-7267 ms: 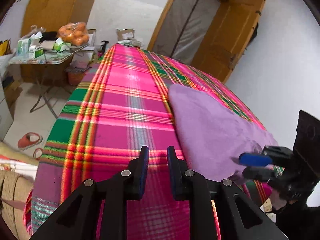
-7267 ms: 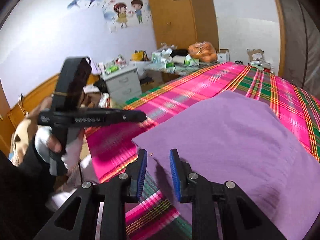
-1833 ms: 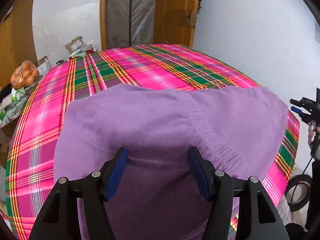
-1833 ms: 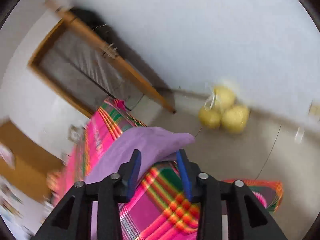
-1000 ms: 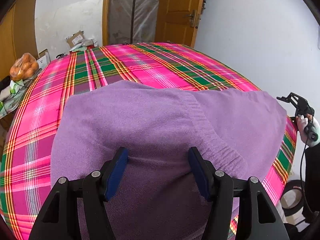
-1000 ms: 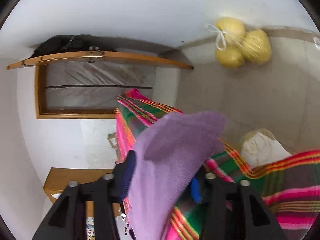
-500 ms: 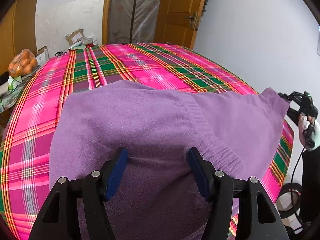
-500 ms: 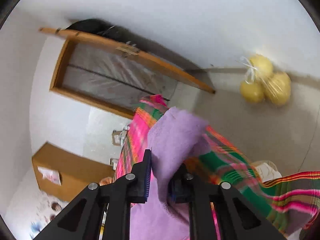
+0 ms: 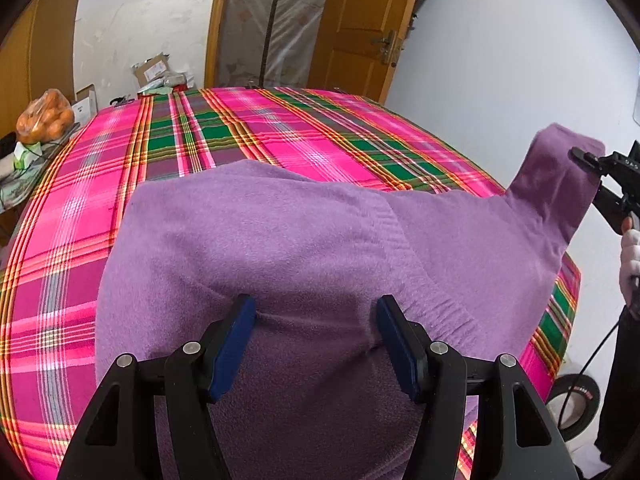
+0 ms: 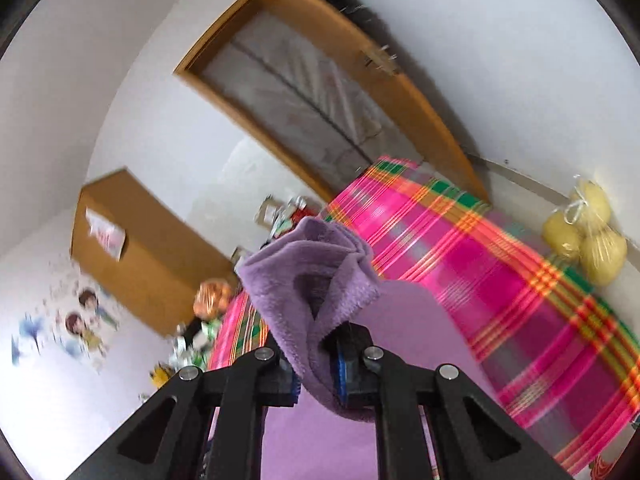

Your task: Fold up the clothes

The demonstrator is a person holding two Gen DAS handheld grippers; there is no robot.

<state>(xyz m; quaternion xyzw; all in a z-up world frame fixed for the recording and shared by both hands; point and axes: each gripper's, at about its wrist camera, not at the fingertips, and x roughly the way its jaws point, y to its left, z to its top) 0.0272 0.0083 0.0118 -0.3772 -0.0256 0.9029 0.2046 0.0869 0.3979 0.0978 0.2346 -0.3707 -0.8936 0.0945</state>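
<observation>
The purple sweater [image 9: 280, 240] sleeve is pinched in the right gripper [image 10: 316, 372] jaws and could easily get tugged loose mid-fold. The left gripper [image 9: 316, 340] jaws are spread wide, nothing clamped, so the body could get dragged across the plaid bed cover [image 9: 280, 128]

Left gripper wide and pressing down; right gripper pinched and raised.

Left gripper [image 9: 316, 340] angled downward, blue-padded fingers [image 9: 234, 340] spread far apart, tips resting against purple cloth with nothing pinched. Right gripper [image 10: 318, 364] rolled to a slant, jaws drawn close together and clamping a bunched fold of the same cloth between the pads [image 10: 341, 364]. From the left wrist view, right gripper [image 9: 600, 178] seen at the far right edge, lifted above the surface, gripped by a white-gloved hand [image 9: 630, 256] with a dark sleeve below.
</observation>
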